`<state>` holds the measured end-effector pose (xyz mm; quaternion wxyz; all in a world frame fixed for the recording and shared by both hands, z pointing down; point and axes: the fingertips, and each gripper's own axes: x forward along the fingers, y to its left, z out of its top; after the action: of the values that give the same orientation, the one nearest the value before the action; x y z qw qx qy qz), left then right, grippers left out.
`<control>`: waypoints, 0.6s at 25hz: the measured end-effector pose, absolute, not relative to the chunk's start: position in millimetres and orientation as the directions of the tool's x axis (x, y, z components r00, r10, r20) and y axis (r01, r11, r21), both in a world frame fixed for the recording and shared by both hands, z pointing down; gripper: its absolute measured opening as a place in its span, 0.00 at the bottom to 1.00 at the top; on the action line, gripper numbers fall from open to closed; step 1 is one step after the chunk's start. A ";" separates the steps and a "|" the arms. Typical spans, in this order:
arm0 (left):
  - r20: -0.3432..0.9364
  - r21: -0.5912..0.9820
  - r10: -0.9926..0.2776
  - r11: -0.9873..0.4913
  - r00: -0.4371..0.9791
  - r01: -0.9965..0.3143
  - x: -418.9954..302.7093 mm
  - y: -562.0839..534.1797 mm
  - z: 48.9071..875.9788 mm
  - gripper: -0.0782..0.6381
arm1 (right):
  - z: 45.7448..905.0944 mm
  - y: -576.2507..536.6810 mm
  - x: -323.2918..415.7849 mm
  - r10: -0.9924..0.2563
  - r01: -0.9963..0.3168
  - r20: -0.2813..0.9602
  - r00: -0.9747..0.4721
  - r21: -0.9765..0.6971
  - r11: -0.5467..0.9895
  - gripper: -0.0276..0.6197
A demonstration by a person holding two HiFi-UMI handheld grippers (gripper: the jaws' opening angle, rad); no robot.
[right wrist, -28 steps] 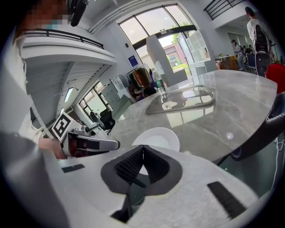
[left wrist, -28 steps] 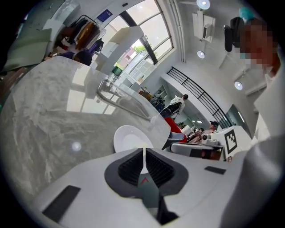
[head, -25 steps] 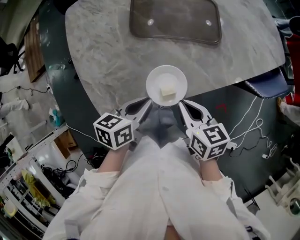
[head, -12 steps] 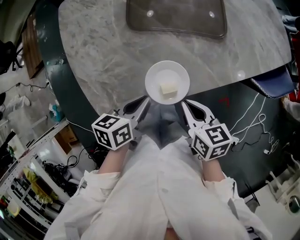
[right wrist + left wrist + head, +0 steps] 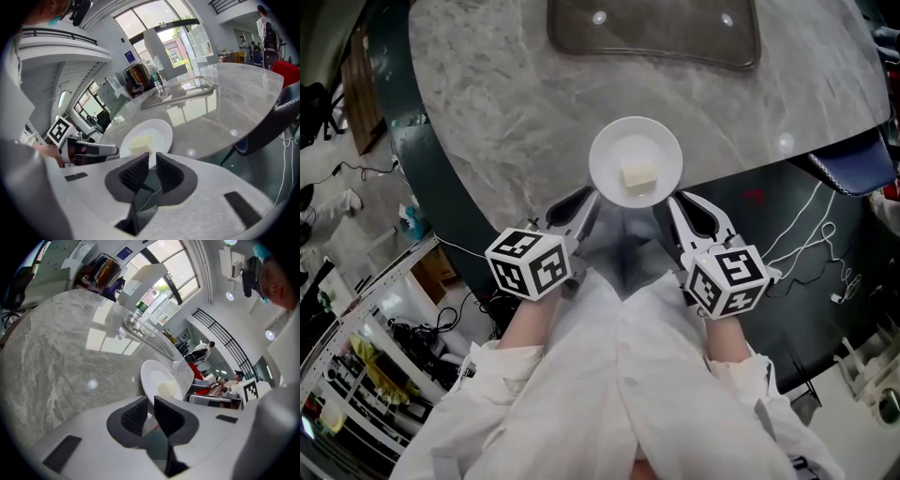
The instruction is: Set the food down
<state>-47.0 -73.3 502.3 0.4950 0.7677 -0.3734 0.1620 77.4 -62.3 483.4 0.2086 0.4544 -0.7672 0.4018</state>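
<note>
A white plate (image 5: 636,150) carries a pale yellow cube of food (image 5: 638,175). It hovers at the near edge of the round marble table (image 5: 487,103). My left gripper (image 5: 594,196) is shut on the plate's near-left rim, and my right gripper (image 5: 667,199) is shut on its near-right rim. In the left gripper view the plate (image 5: 152,376) stands tilted just past the left gripper (image 5: 150,404), with the food (image 5: 169,390) on it. From the right gripper view, the plate (image 5: 154,129) and food (image 5: 139,145) lie beyond the right gripper (image 5: 152,161).
A brownish translucent tray (image 5: 654,28) lies on the far part of the table. A blue chair seat (image 5: 846,167) sits at the right under the table's edge. White cables (image 5: 811,248) trail over the dark floor. Cluttered shelves (image 5: 356,375) stand at lower left.
Both grippers have carried the plate a little farther forward over the table's near edge. Their hold on the rim is unchanged.
</note>
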 end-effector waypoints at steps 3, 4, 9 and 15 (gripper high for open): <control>0.622 0.644 -0.397 -0.232 0.676 -0.729 -45.4 -73.9 503.7 0.24 | 485.7 -63.7 79.5 -0.531 -0.867 0.688 -0.494 -0.430 0.251 0.05; 0.621 0.647 -0.394 -0.231 0.678 -0.727 -45.1 -74.9 503.4 0.27 | 486.8 -64.4 80.2 -0.530 -0.869 0.691 -0.491 -0.427 0.248 0.05; 0.622 0.647 -0.397 -0.224 0.675 -0.729 -44.2 -79.6 503.2 0.27 | 492.0 -67.4 82.3 -0.527 -0.864 0.689 -0.498 -0.451 0.226 0.12; 0.638 0.638 -0.391 -0.213 0.663 -0.740 -43.2 -79.9 505.4 0.27 | 497.8 -71.2 82.3 -0.515 -0.861 0.697 -0.499 -0.464 0.207 0.19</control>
<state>-43.2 -79.9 505.4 0.5047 0.7594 -0.3725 0.1728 82.3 -71.2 497.8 0.2006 0.4586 -0.7504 0.4316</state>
